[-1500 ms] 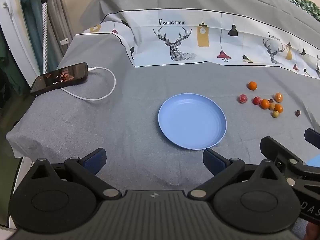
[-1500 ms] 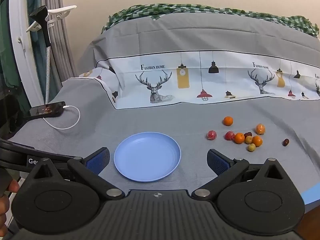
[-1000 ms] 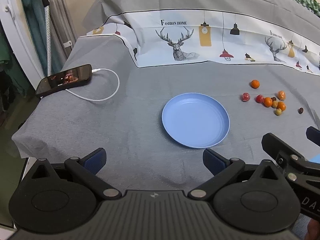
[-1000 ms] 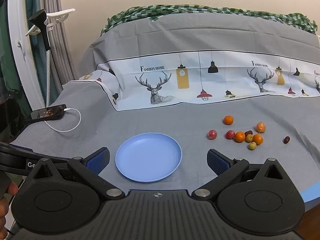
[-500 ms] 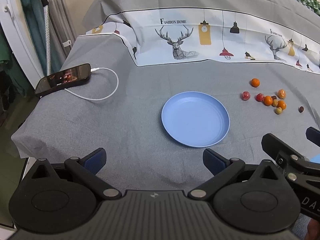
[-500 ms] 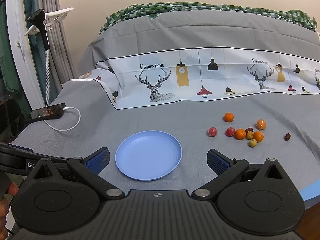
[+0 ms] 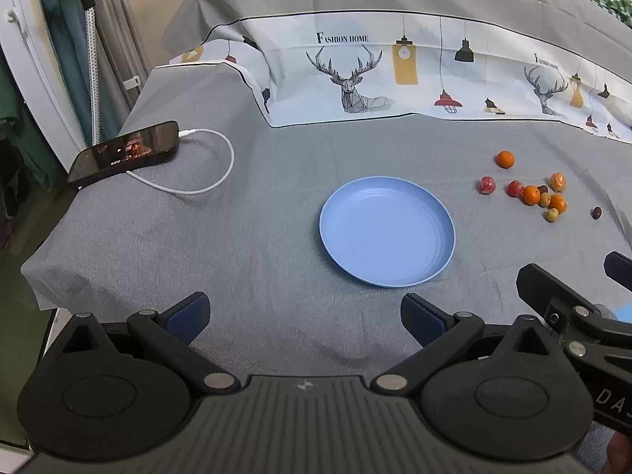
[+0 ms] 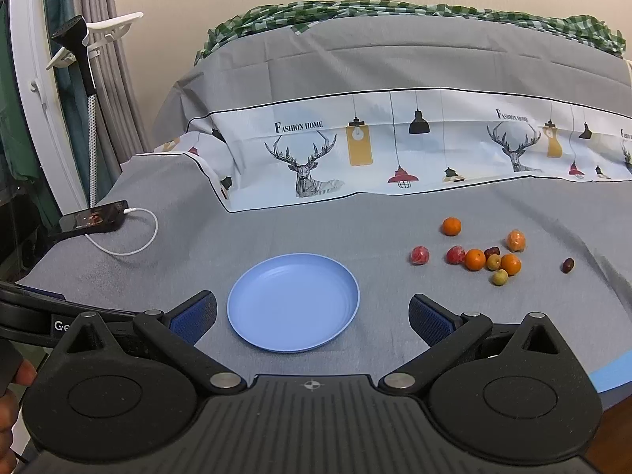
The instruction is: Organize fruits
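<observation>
Fingers on both our grippers stand wide apart and grip nothing: the left gripper and the right gripper hover side by side above the near edge of the grey-clothed counter.

Nothing of the sorting looks done yet, as we judge it. The round, shallow light-blue plastic plate lies bare. All the small round fruits, orange, red, yellowish and dark, sit loose on the cloth at about two o'clock from the plate, well apart from it. One orange fruit lies alone at the far side of the cluster, one small dark fruit alone off to three o'clock. Every piece is left to carry, presumably onto the plate.

As for room, bare cloth lies between plate and fruits, so our right gripper has a clear path. At ten o'clock a black phone with a looping white charging cable rests near the counter's left edge, where the cloth drops away. At twelve o'clock a deer-printed white cloth rises over a covered hump. A blue tape strip marks the near right edge.
</observation>
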The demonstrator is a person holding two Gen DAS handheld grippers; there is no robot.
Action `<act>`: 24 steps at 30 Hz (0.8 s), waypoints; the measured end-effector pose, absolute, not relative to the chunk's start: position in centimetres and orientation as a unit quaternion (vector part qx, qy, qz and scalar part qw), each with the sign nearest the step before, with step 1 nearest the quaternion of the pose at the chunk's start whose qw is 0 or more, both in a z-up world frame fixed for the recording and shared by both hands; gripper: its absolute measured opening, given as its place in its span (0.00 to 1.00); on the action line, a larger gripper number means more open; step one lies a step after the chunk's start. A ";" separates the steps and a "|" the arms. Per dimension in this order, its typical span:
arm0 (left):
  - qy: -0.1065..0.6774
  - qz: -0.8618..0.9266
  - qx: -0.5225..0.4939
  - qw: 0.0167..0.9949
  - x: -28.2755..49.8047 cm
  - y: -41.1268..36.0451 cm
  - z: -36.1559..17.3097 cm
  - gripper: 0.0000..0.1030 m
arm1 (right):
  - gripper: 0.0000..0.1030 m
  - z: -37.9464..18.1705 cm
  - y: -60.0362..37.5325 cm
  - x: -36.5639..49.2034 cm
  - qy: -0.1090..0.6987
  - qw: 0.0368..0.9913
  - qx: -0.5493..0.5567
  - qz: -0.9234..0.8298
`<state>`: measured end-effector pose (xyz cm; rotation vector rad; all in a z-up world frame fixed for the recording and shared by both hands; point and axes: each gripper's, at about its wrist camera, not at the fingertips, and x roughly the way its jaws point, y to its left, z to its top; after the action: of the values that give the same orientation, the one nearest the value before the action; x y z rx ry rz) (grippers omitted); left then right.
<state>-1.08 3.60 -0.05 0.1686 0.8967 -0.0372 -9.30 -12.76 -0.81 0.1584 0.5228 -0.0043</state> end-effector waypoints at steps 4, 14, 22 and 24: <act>0.434 -0.018 0.081 0.897 -1.0 3.6 -0.1 1.00 | 1.00 -0.8 -12.8 -9.2 0.260 0.962 0.081 -0.001; 0.445 -0.032 0.099 0.890 -0.6 2.2 -0.6 1.00 | 1.00 -1.6 -15.7 -8.9 0.232 0.963 0.131 -0.052; 0.466 -0.088 0.114 0.873 2.4 -3.4 -2.0 1.00 | 1.00 -3.5 -24.4 -8.3 0.232 0.941 0.173 -0.174; 0.470 -0.108 0.111 0.869 4.0 -5.7 -2.5 1.00 | 1.00 -4.4 -27.3 -8.1 0.235 0.932 0.182 -0.207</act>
<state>3.98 -5.66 -2.55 0.2325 0.9829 -0.2265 -8.14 -27.30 -4.36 0.3731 0.4811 -0.4231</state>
